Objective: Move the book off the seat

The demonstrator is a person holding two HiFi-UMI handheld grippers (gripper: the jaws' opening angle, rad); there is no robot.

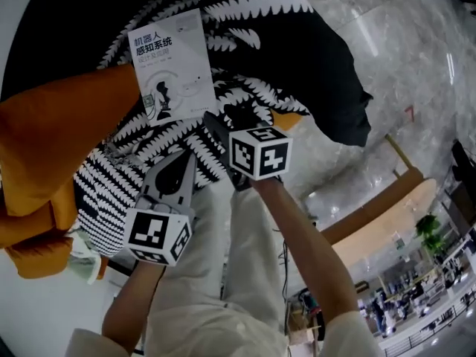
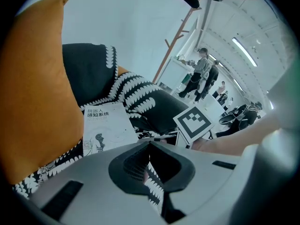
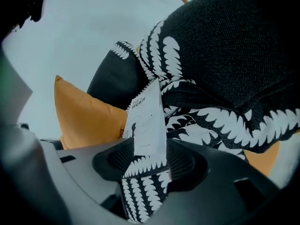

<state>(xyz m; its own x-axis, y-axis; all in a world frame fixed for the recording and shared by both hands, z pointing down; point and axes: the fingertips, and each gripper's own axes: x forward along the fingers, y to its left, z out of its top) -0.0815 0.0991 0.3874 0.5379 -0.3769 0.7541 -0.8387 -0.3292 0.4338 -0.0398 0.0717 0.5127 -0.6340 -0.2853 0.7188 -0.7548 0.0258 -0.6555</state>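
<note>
The white book point(image 1: 172, 65) lies face up on the seat, on a black throw with white leaf print point(image 1: 253, 13), its left edge against an orange cushion point(image 1: 59, 125). My right gripper point(image 1: 225, 119) is open at the book's near right corner; in the right gripper view the book's near edge point(image 3: 146, 121) shows in the gap between the jaws of the right gripper point(image 3: 146, 149), with no pad pressing on it. My left gripper point(image 1: 187, 155) is shut and empty, over the patterned fabric just short of the book point(image 2: 104, 128). In its own view the left gripper point(image 2: 150, 144) has its tips together.
The orange cushion point(image 2: 33, 88) rises beside the book at left. Pale marble floor point(image 1: 394, 58) lies to the right of the seat, with a wooden bench point(image 1: 387, 207) beyond. The person's light trousers point(image 1: 223, 274) are right below the grippers. People point(image 2: 201, 76) stand far off.
</note>
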